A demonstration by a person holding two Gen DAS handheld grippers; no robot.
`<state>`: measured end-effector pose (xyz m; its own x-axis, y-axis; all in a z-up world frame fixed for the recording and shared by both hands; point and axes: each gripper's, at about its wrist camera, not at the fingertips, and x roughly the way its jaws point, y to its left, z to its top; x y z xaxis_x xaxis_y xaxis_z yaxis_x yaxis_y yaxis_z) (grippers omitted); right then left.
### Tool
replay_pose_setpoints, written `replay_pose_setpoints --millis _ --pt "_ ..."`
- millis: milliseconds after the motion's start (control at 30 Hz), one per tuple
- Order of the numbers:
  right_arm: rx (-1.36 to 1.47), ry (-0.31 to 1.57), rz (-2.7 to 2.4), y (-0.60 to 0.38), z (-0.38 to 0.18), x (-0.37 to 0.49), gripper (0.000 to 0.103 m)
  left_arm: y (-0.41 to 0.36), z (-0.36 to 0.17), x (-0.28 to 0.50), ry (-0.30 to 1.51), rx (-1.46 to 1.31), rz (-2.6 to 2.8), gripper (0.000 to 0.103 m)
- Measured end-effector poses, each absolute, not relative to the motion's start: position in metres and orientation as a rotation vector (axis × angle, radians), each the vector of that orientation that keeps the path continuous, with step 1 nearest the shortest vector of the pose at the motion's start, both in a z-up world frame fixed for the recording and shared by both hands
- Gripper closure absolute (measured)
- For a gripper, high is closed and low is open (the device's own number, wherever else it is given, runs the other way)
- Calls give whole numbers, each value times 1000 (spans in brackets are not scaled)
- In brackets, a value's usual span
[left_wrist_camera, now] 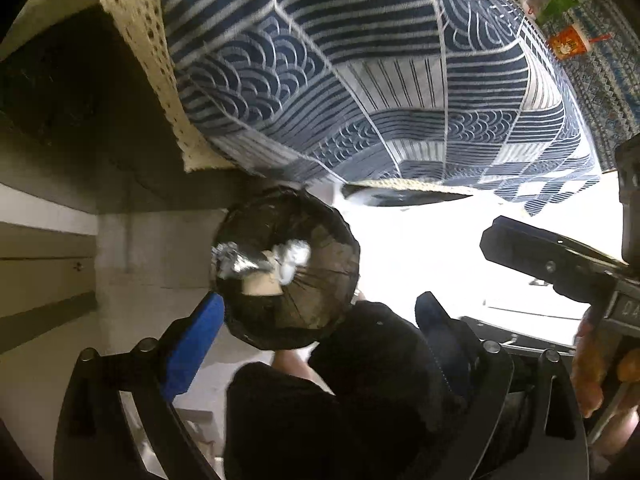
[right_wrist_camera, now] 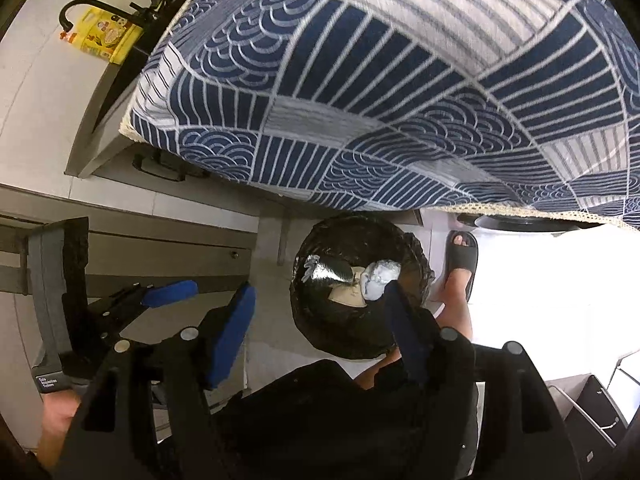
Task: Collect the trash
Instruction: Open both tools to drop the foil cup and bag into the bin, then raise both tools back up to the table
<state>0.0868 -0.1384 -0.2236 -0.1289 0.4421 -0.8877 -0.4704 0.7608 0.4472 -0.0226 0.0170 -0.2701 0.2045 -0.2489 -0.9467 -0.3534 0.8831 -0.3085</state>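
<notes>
A round bin lined with a black bag [left_wrist_camera: 286, 276] stands on the floor below the table edge; it also shows in the right wrist view [right_wrist_camera: 360, 288]. Inside lie a shiny foil wrapper [left_wrist_camera: 236, 262], a crumpled white tissue [left_wrist_camera: 294, 258] and a beige piece [right_wrist_camera: 350, 296]. My left gripper [left_wrist_camera: 316, 344] hangs open and empty above the bin's near side, blue pads wide apart. My right gripper [right_wrist_camera: 324, 332] is open and empty too, its right finger over the bin's rim. The left gripper's blue tip shows in the right wrist view [right_wrist_camera: 170, 293].
A table with a blue-and-white patterned cloth [right_wrist_camera: 400, 92] fills the upper view, with snack packs and an orange cup [left_wrist_camera: 568, 42] at its far end. A yellow bottle [right_wrist_camera: 106, 38] stands on the floor. My sandalled foot [right_wrist_camera: 460, 260] is beside the bin.
</notes>
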Motion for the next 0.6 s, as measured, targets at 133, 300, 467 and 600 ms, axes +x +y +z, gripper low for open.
replay_pose_setpoints --millis 133,300,467,600 --pt "-16 1483 780 -142 -212 91 36 19 -259 -17 1356 -524 67 10" --pt "-14 1436 768 -149 -196 98 36 21 -238 -9 1302 -509 67 10" --pt "-18 1377 754 -156 -174 109 36 21 -214 5 1258 -484 48 10" --pt "-15 1317 742 -163 -153 120 36 21 -197 16 1222 -466 40 10"
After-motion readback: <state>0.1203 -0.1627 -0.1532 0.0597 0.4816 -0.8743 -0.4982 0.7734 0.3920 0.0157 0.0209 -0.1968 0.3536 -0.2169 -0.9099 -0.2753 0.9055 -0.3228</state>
